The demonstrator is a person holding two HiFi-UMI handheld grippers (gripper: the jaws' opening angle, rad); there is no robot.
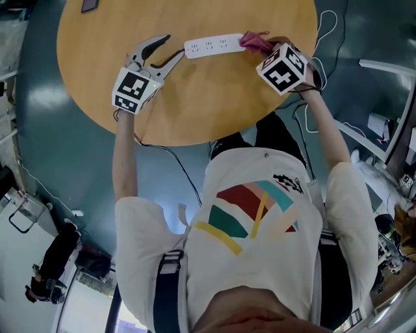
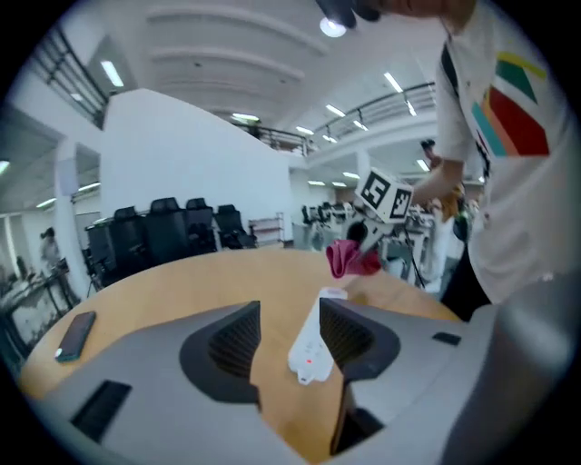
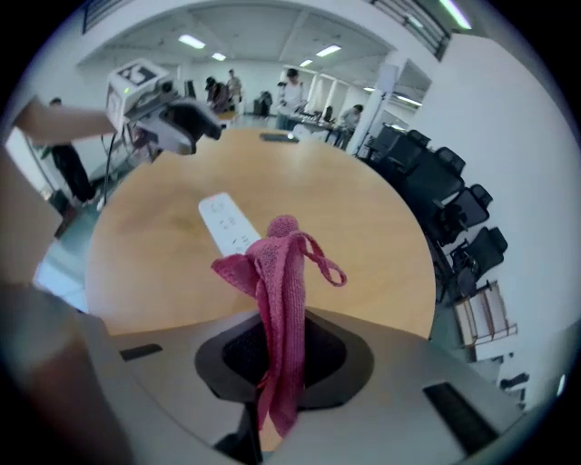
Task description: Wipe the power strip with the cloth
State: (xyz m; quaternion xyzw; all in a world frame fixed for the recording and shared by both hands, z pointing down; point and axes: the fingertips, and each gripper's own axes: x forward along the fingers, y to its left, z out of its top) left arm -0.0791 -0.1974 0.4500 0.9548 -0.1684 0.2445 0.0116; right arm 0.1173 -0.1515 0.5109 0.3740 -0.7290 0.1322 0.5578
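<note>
A white power strip (image 1: 213, 45) lies on the round wooden table (image 1: 195, 104) near its far side. A pink cloth (image 1: 253, 41) rests at the strip's right end, pinched in my right gripper (image 1: 263, 52). In the right gripper view the cloth (image 3: 277, 272) stands up from the shut jaws, with the strip (image 3: 227, 222) just beyond. My left gripper (image 1: 173, 47) is open at the strip's left end. In the left gripper view that end of the strip (image 2: 310, 343) lies between the jaws, close to the right one, with a gap on the left side.
A dark phone (image 2: 74, 336) lies on the table left of the left gripper, also seen as the phone (image 1: 89, 5) at the table's far edge. White cables (image 1: 328, 26) trail over the floor on the right. Office chairs (image 3: 454, 209) stand beyond the table.
</note>
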